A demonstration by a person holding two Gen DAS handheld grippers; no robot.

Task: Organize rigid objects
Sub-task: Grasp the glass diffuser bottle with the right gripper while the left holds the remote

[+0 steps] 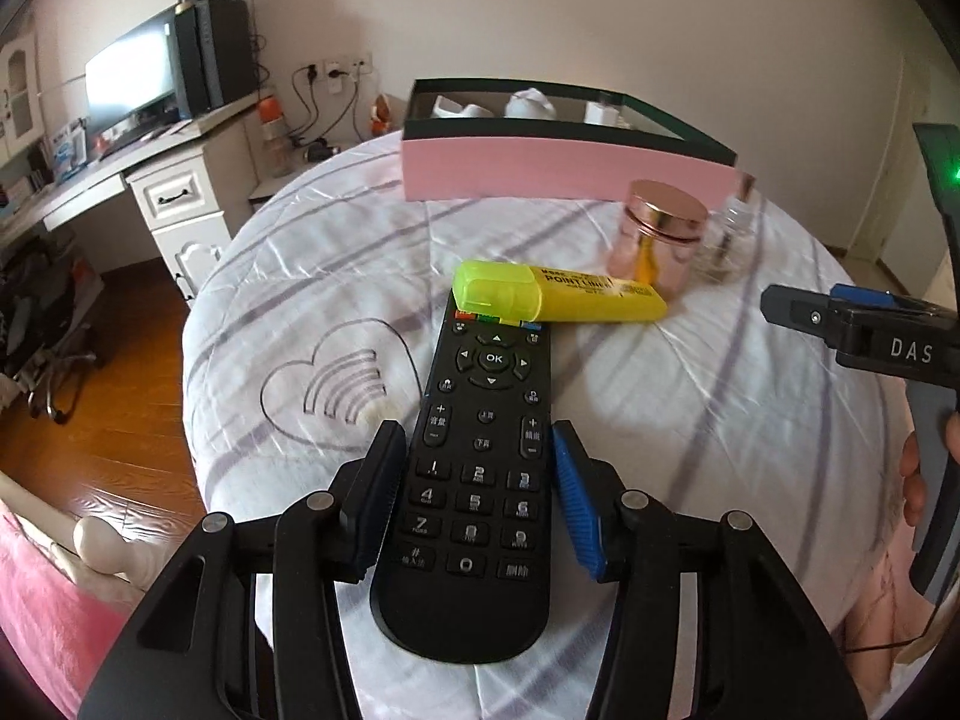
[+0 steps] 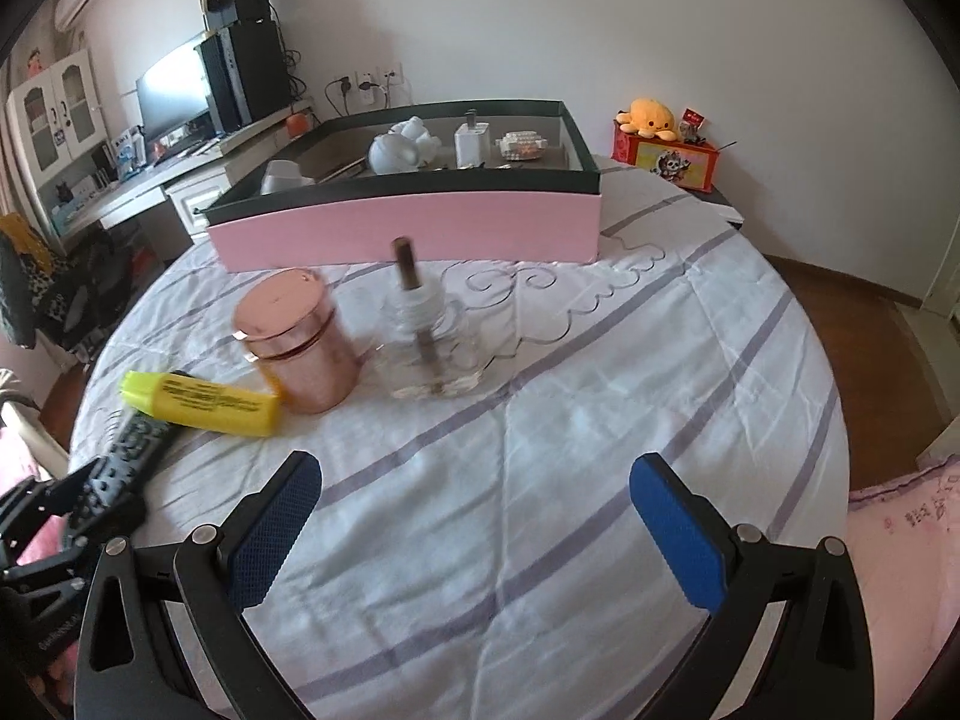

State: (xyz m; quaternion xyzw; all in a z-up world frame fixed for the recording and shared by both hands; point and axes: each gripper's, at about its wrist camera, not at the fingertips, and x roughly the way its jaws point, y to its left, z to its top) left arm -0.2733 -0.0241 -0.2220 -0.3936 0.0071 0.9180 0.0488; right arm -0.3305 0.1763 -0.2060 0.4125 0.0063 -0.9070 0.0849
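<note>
A black remote control [image 1: 477, 480] lies on the striped white cloth between the jaws of my left gripper [image 1: 480, 450], which press on its sides. A yellow highlighter [image 1: 558, 294] rests across the remote's far end. A rose-gold lidded jar [image 1: 657, 234] and a clear glass bottle [image 1: 726, 234] stand behind it. In the right wrist view my right gripper [image 2: 474, 474] is open and empty, short of the jar [image 2: 300, 342], the bottle [image 2: 429, 336] and the highlighter [image 2: 204, 402]. The remote [image 2: 117, 462] shows at the left there. The right gripper also shows in the left wrist view [image 1: 774, 303].
A pink box with a dark rim [image 2: 414, 222] stands at the far side and holds several white items. A red box with a yellow plush [image 2: 660, 150] is back right. A desk with a monitor [image 1: 138, 78] stands at the left. The table drops to wood floor [image 1: 90, 420].
</note>
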